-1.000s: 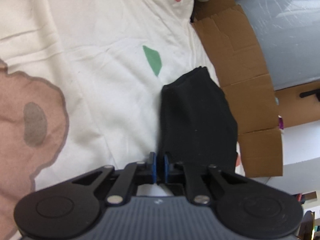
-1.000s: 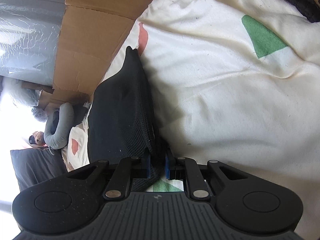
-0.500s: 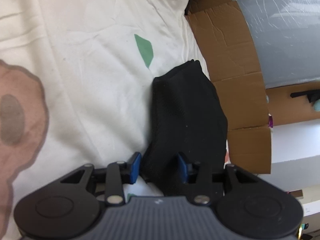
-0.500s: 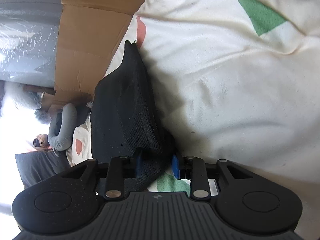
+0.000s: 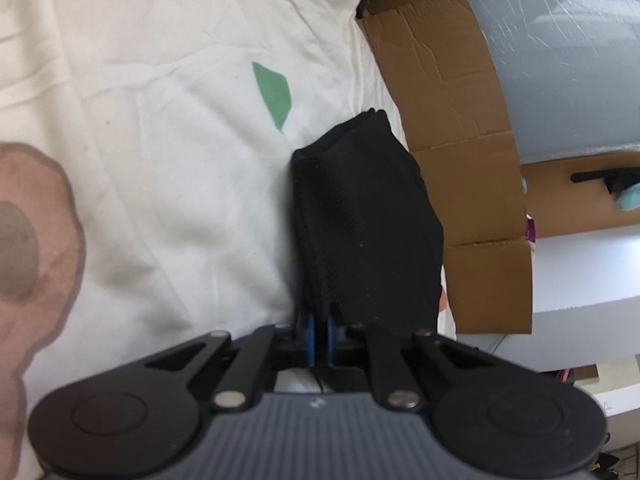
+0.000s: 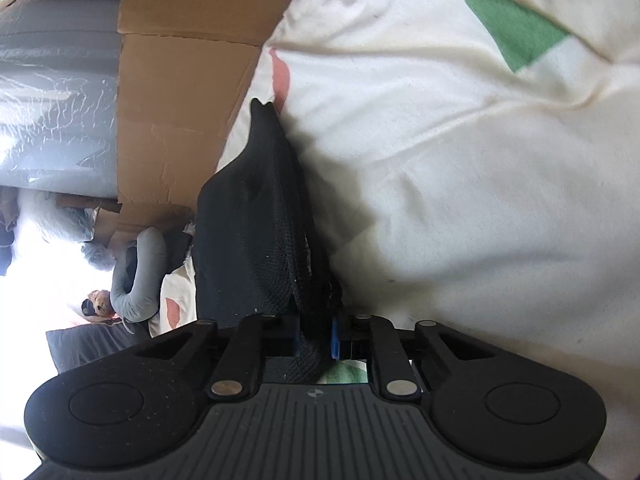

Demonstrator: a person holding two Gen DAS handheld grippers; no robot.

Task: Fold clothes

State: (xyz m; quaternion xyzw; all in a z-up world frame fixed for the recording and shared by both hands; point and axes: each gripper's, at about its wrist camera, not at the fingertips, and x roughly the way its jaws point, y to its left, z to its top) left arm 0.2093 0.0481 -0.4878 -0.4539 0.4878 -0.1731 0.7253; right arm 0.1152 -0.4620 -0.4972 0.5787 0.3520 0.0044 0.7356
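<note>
A folded black mesh garment (image 5: pixel 360 220) lies on the white patterned sheet (image 5: pixel 160 120), near its edge by the cardboard. My left gripper (image 5: pixel 319 332) is shut on the garment's near left edge, with cloth pinched between the blue pads. In the right wrist view the same garment (image 6: pixel 244 240) rises from the sheet (image 6: pixel 480 200) as a tall fold. There my right gripper (image 6: pixel 316 340) has its jaws closing on the garment's near end, a bunch of mesh pressed between the pads.
Flattened brown cardboard (image 5: pixel 452 120) runs along the sheet's edge, with a grey plastic-wrapped bulk (image 5: pixel 560 60) beyond it. The right wrist view shows the cardboard (image 6: pixel 168 120), a grey neck pillow (image 6: pixel 140 276) and clutter at the left. Open sheet spreads away from the garment.
Both grippers opened half a second ago around the garment's edge and have shut on it again with a deeper bite of cloth. The garment barely shifted.
</note>
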